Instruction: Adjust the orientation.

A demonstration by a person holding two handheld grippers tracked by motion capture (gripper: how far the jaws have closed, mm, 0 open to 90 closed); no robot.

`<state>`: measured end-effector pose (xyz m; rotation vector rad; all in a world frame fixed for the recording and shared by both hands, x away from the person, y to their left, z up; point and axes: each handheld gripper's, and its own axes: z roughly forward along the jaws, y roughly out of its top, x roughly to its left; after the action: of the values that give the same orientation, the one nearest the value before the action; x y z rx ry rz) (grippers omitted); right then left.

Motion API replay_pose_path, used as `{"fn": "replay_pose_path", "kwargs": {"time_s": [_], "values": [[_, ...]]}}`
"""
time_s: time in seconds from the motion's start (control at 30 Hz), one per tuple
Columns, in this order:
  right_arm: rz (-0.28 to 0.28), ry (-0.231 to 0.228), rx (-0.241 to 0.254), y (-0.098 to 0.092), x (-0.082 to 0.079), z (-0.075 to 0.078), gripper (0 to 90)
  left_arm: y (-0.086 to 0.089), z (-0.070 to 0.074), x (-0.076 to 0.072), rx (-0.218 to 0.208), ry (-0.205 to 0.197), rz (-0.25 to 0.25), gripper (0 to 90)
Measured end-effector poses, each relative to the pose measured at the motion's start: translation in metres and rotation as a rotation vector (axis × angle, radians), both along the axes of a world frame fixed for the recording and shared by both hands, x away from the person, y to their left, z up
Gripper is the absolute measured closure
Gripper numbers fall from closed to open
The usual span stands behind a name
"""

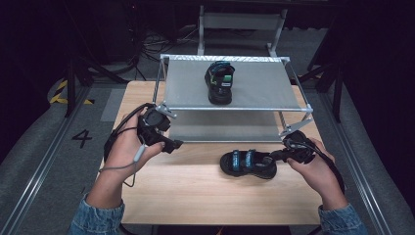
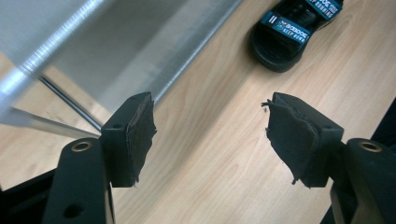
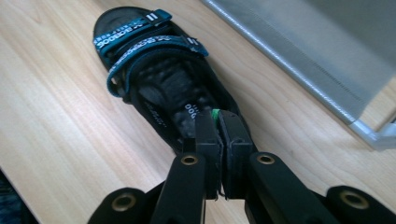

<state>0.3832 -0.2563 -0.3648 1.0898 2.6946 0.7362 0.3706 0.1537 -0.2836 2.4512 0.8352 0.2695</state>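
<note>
1. Near the table's (image 1: 195, 196) right edge, the right gripper (image 1: 280, 155) has its jaws pinched on the heel strap of the sandal (image 1: 247, 163), likely to lift it to the rack.
2. The left gripper (image 1: 172, 144) hangs near the left edge, jaws apart and empty.
3. The rack (image 1: 264, 93) carries the matching sandal (image 1: 220, 81) on its top shelf.

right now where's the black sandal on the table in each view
High view: sandal lies low centre-right on the wooden table, heel toward the right gripper.
Left gripper view: top right, cut by the edge.
Right gripper view: centre, heel strap pinched in the jaws.
Shared landmark: metal shelf.
</note>
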Motion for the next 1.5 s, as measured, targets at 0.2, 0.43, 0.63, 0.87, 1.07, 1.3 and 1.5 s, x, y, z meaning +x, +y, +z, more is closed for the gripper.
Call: {"fn": "replay_pose_path", "kwargs": {"time_s": [0.2, 0.43, 0.63, 0.87, 1.07, 1.3, 1.5], "values": [[0.014, -0.01, 0.012, 0.002, -0.004, 0.004, 89.3, 0.013, -0.02, -0.006, -0.009, -0.002, 0.056, 31.7], [0.071, 0.017, 0.012, 0.009, -0.017, 0.011, 89.3, 0.024, -0.038, -0.005, -0.023, 0.017, 0.109, 31.5], [0.135, 0.044, 0.015, 0.02, -0.031, 0.015, 89.2, 0.024, -0.041, -0.004, -0.03, 0.02, 0.108, 31.2], [0.237, 0.077, 0.022, 0.044, -0.048, 0.015, 89.1, 0.018, -0.043, -0.002, -0.022, 0.025, 0.093, 31.2], [0.313, 0.085, 0.019, 0.06, -0.055, 0.012, 89.0, 0.018, -0.046, -0.001, -0.017, 0.048, 0.092, 31.0], [0.383, 0.113, 0.006, 0.078, -0.06, 0.004, 88.5, 0.018, -0.05, 0.001, -0.018, 0.059, 0.09, 30.9], [0.39, 0.115, -0.004, 0.078, -0.061, 0.002, 86.7, 0.02, -0.052, 0.001, -0.019, 0.075, 0.101, 30.6]]}}
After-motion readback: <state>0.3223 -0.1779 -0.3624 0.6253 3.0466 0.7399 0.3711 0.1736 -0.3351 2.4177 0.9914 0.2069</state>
